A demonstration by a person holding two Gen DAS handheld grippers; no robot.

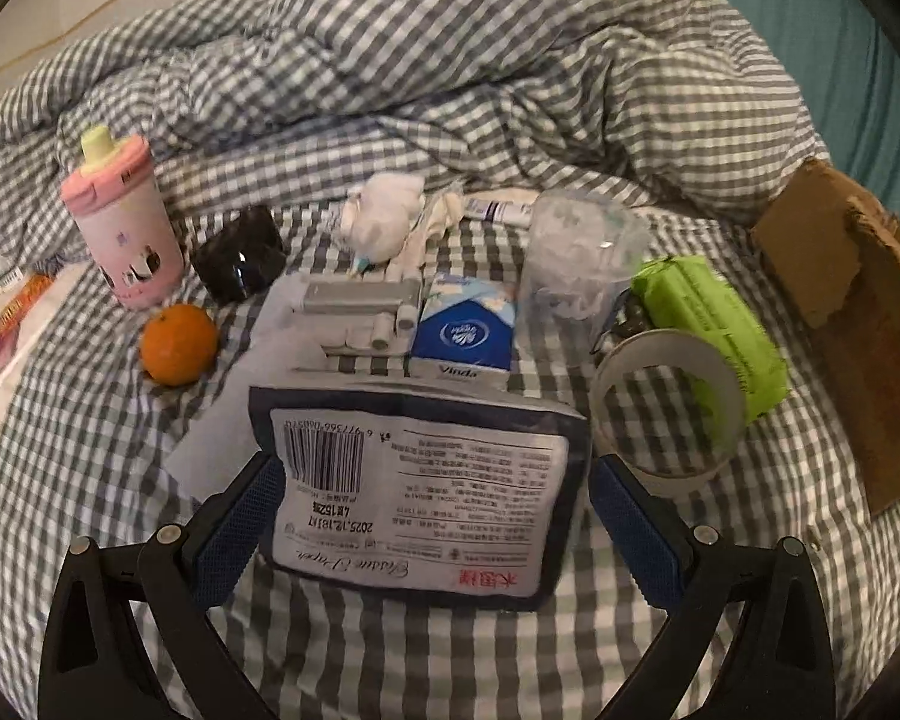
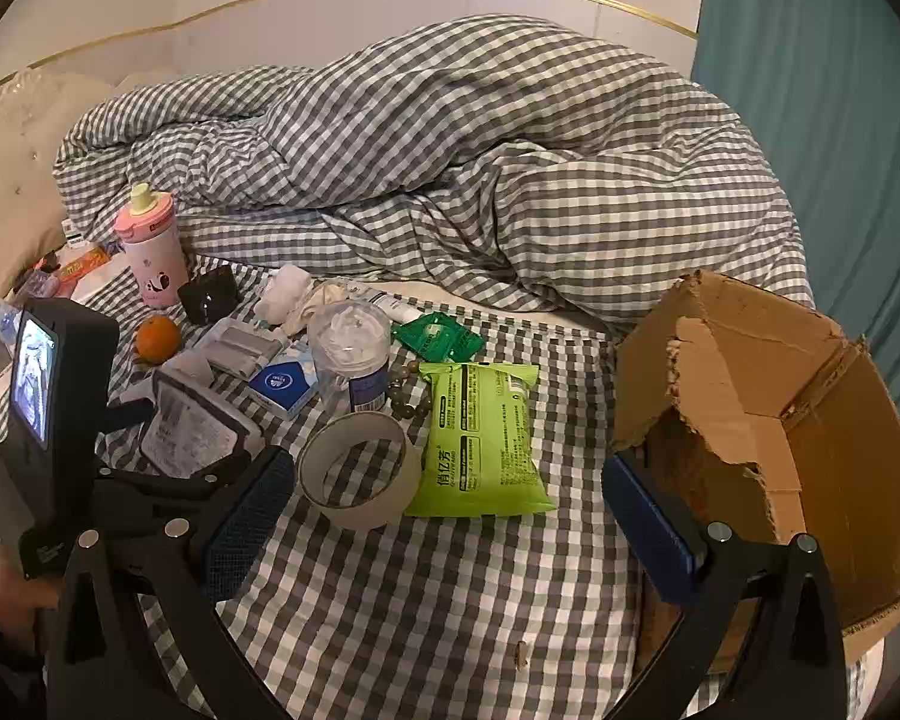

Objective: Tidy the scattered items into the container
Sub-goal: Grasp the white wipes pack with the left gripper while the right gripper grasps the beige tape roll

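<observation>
A dark tissue pack (image 1: 420, 498) with a white barcode label lies tilted between the fingers of my left gripper (image 1: 432, 462). The jaws stand wide, the blue pads close beside the pack's two edges. In the right wrist view my right gripper (image 2: 444, 462) is open and holds nothing, hovering over a tape roll (image 2: 360, 468) and a green wipes pack (image 2: 480, 438). A torn cardboard box (image 2: 810, 450) stands open just right of its right finger. A blue tissue pack (image 1: 465, 330), a clear jar (image 1: 576, 264) and an orange (image 1: 179, 345) lie further back.
Everything sits on a bed with a grey checked sheet (image 2: 426, 600). A bunched checked duvet (image 2: 480, 168) fills the back. A pink bottle (image 2: 150, 252), a black case (image 2: 210, 294), a green sachet (image 2: 438, 336) and brown beads (image 2: 411, 390) lie among the items. Snack packets crowd the left edge.
</observation>
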